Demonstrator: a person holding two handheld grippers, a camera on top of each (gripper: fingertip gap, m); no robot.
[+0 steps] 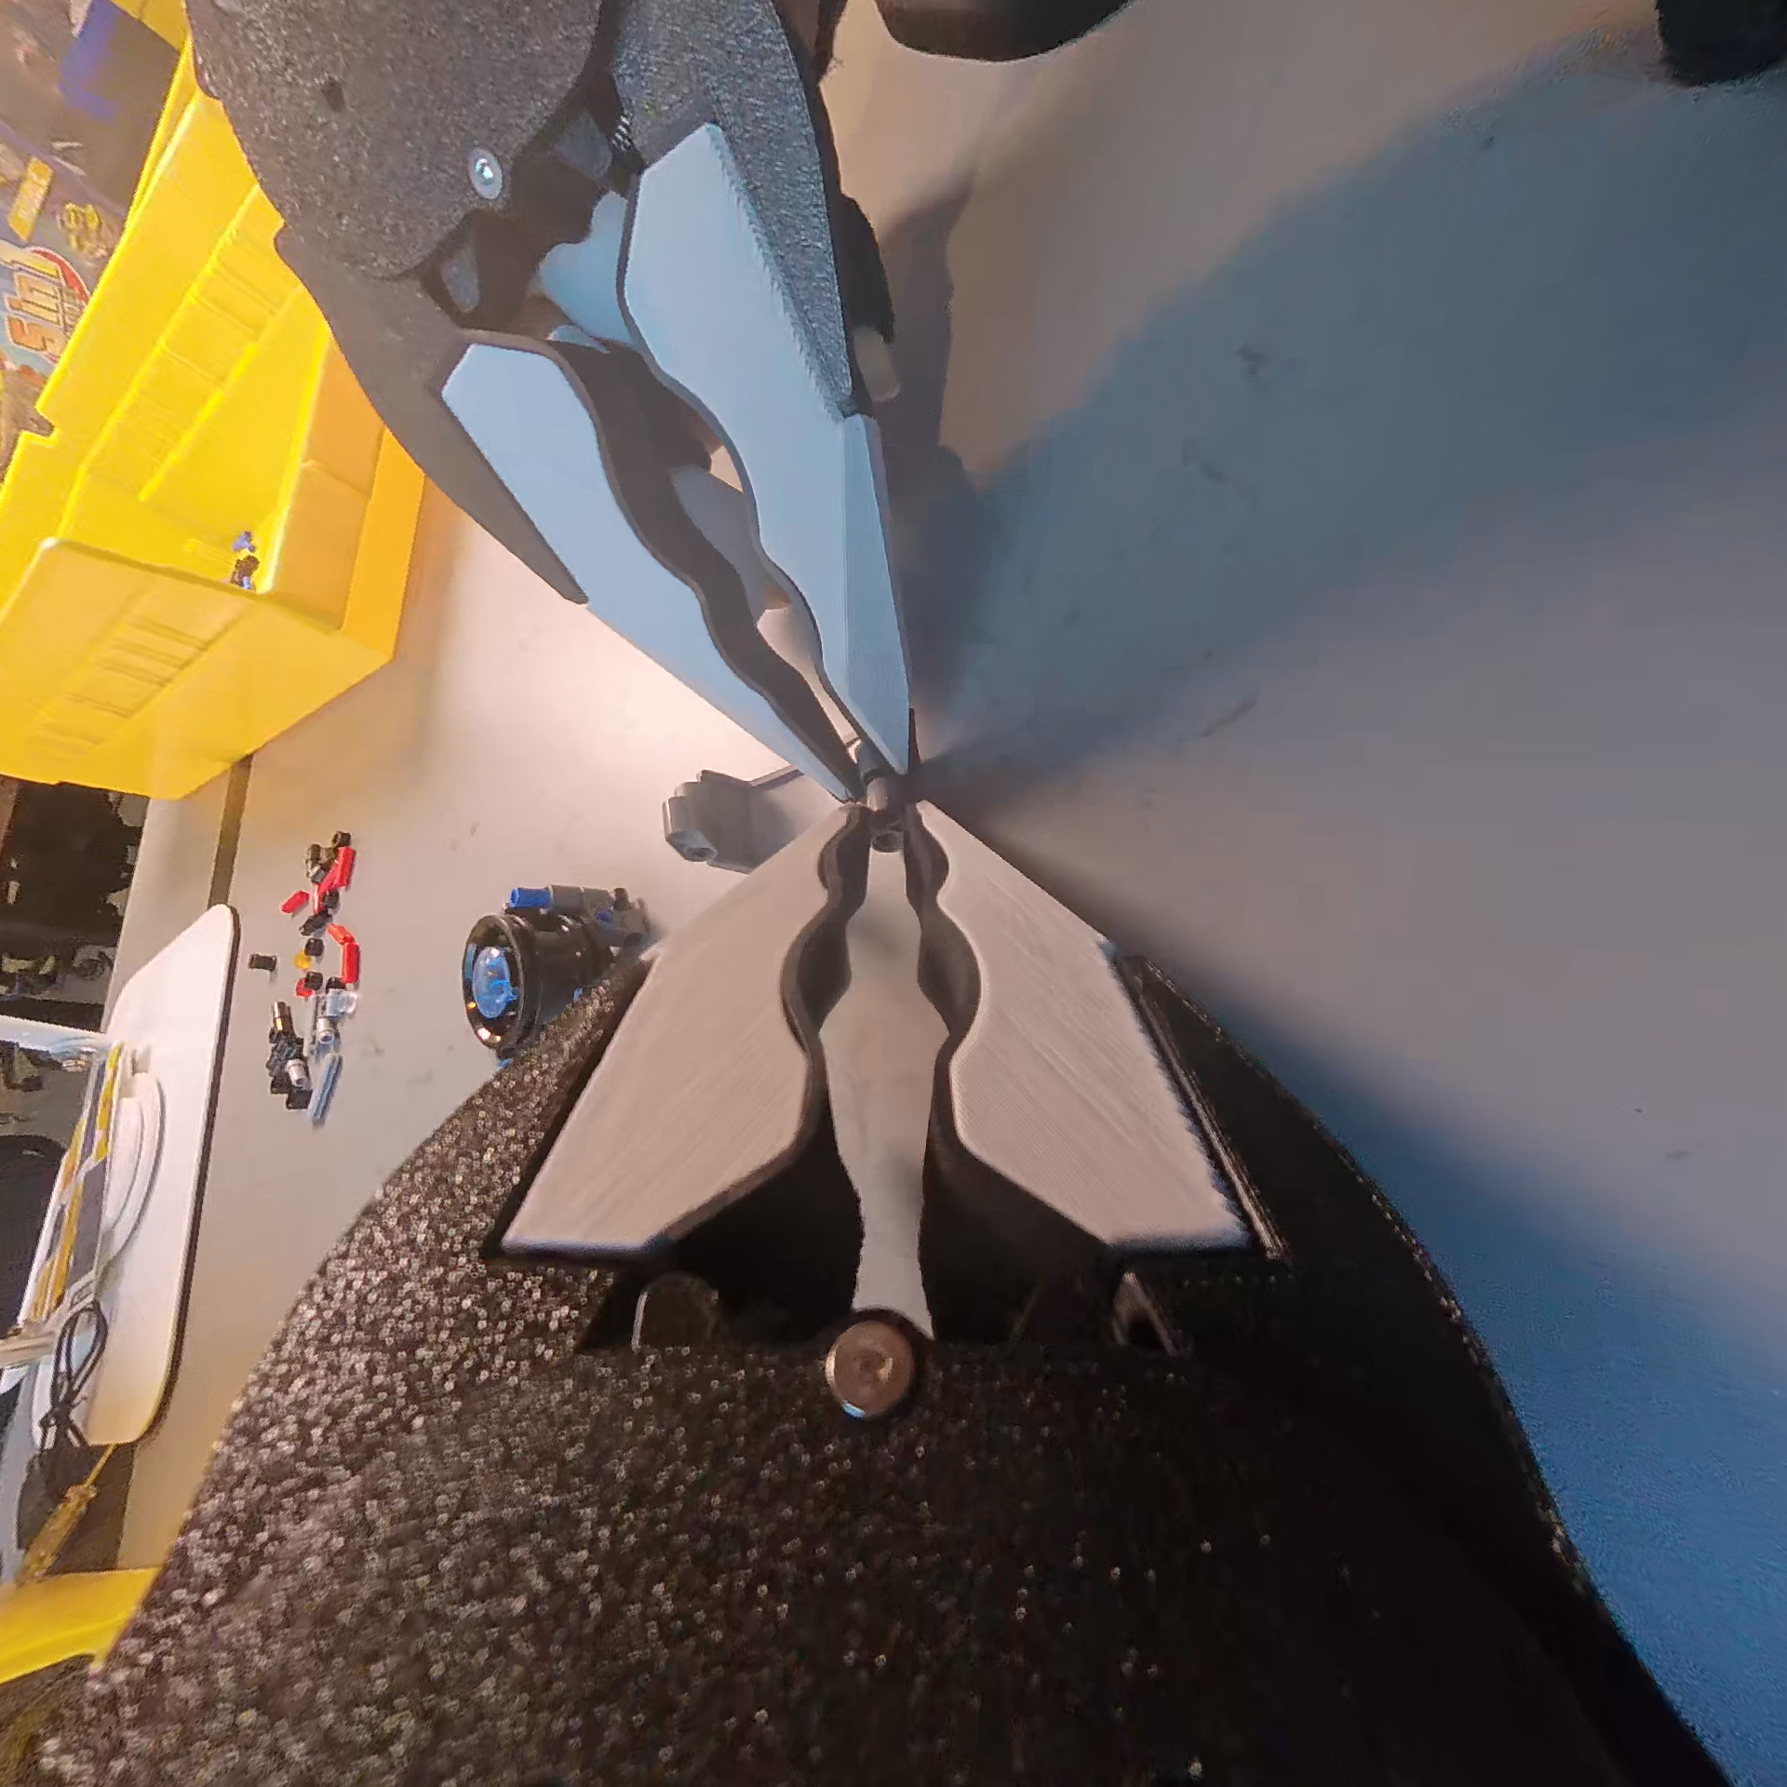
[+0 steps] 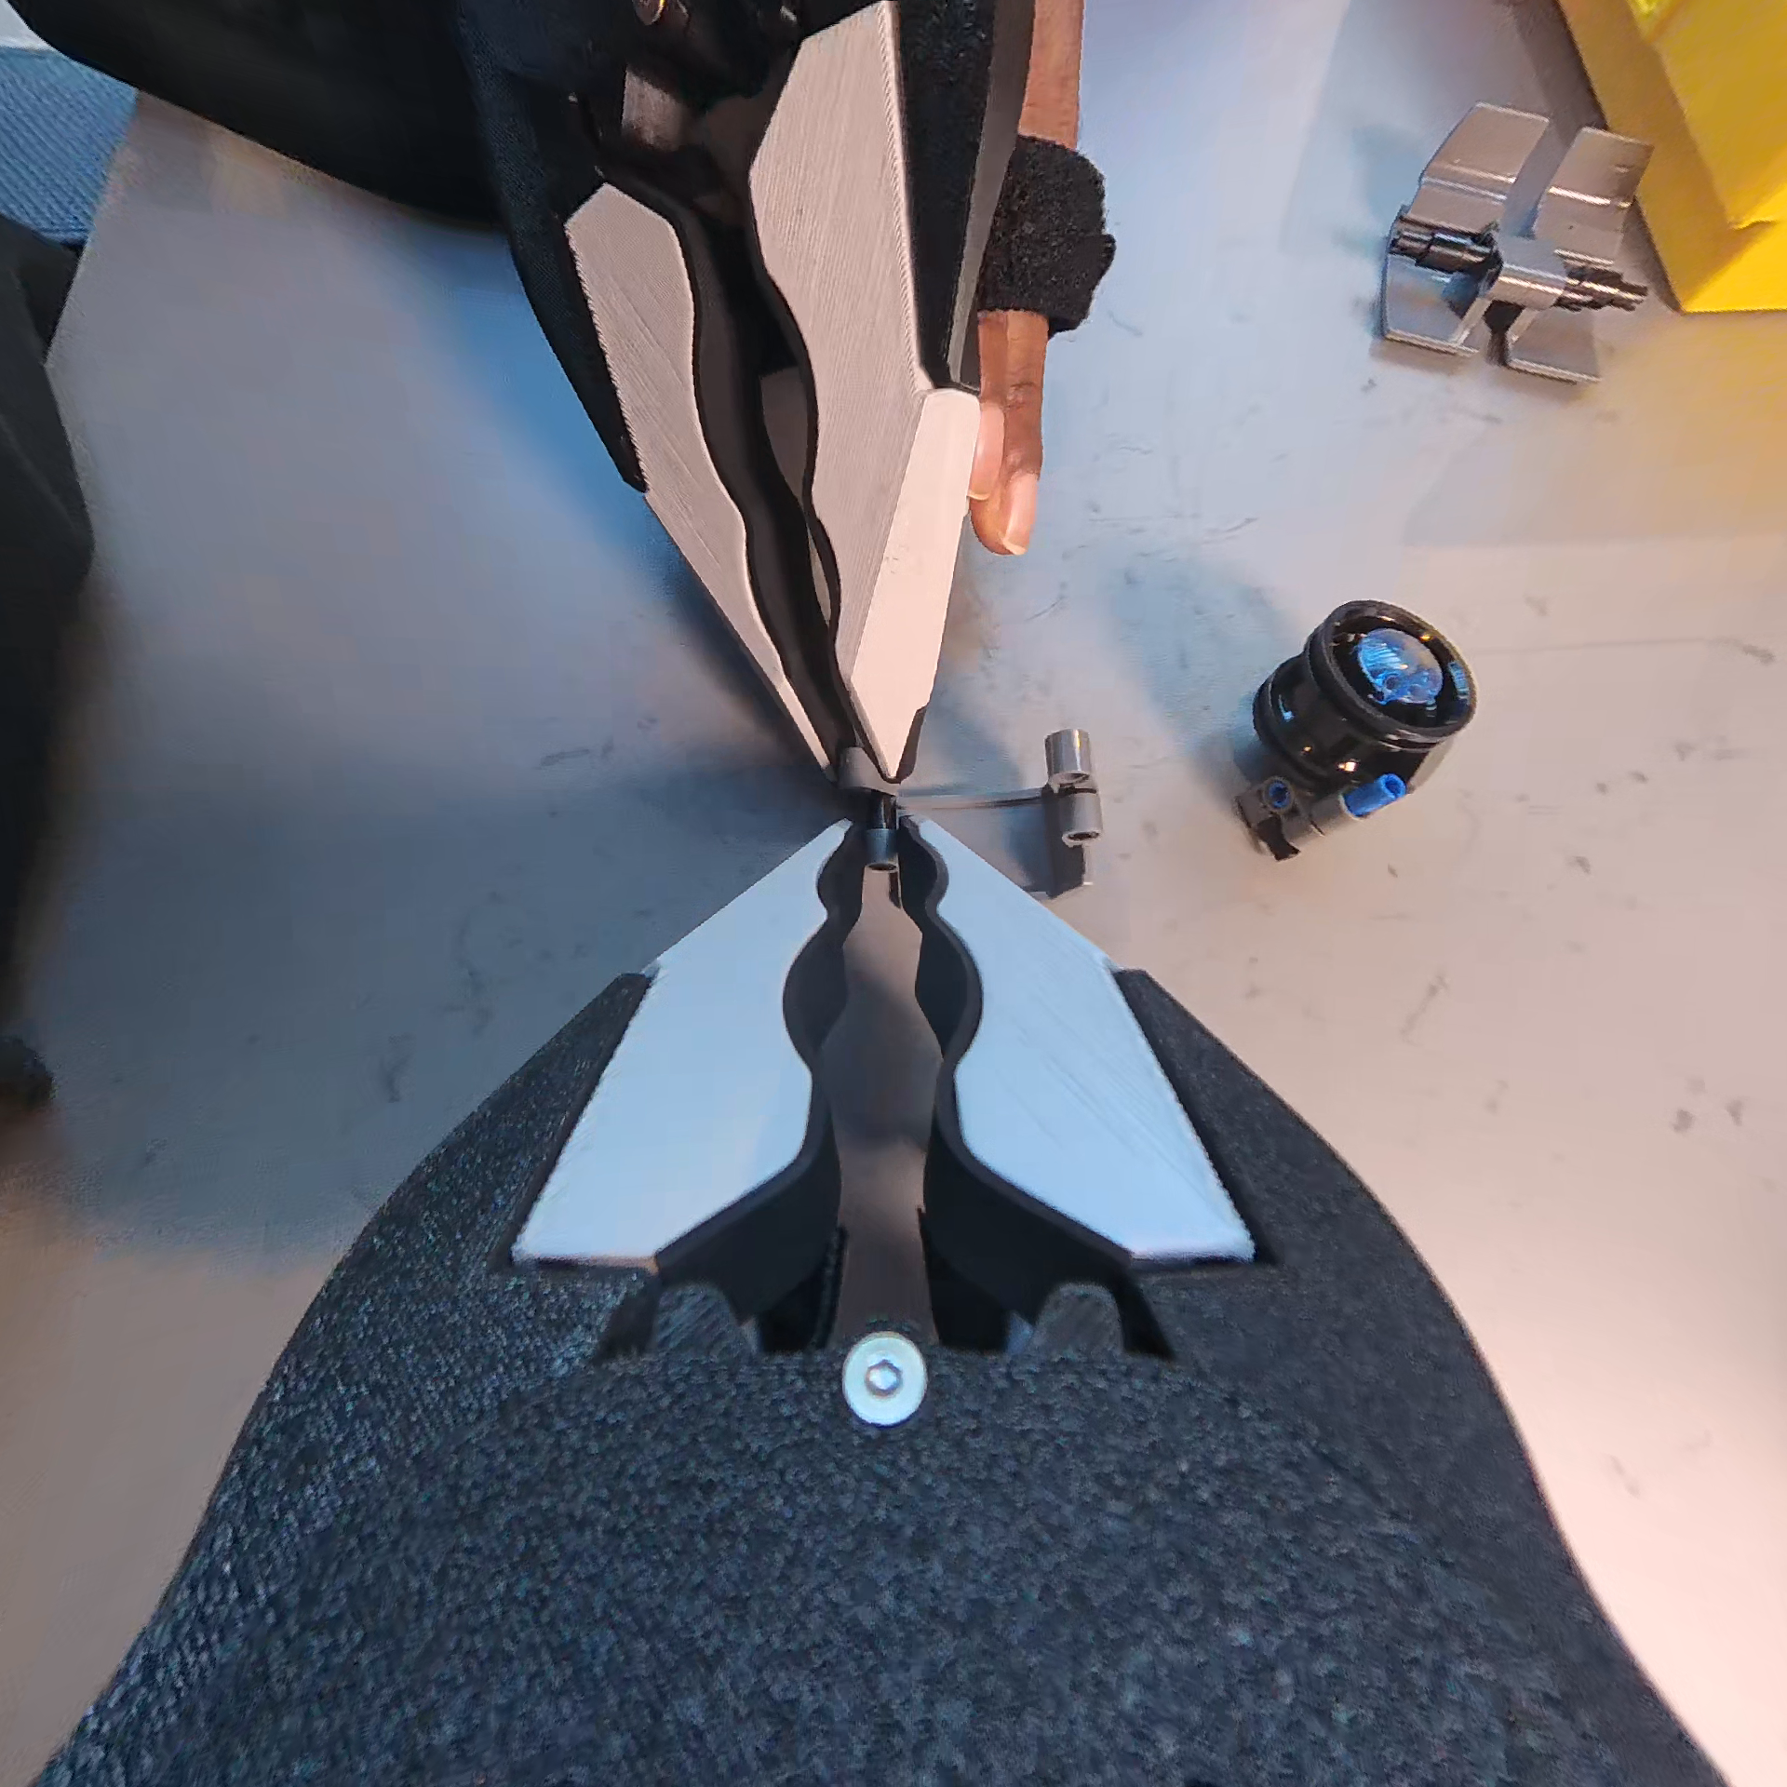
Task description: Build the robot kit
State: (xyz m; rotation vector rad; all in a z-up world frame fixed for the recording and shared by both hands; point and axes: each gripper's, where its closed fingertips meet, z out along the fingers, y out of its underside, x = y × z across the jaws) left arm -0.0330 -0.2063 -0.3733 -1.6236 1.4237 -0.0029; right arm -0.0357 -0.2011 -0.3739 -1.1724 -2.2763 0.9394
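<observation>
My left gripper (image 1: 882, 822) and right gripper (image 2: 882, 843) meet tip to tip just above the pale table (image 2: 1354, 1064). The left gripper, which enters the right wrist view (image 2: 870, 764) from above, is shut on the small grey end block (image 2: 855, 770) of a thin grey bar assembly (image 2: 1064, 803) that sticks out sideways. That assembly shows dark in the left wrist view (image 1: 706, 822). The right gripper, seen from above in the left wrist view (image 1: 875, 774), is shut on a small black pin (image 2: 882, 855) pressed against that block.
A black round part with a blue clear centre (image 2: 1363, 696) lies to the right, also in the left wrist view (image 1: 503, 977). Small red, black and grey pieces (image 1: 319, 957) lie beside a white board (image 1: 164, 1112). A yellow bin (image 1: 193, 483) and a grey bracket piece (image 2: 1518, 261) lie farther off. A gloved finger (image 2: 1010, 454) rests along the left gripper.
</observation>
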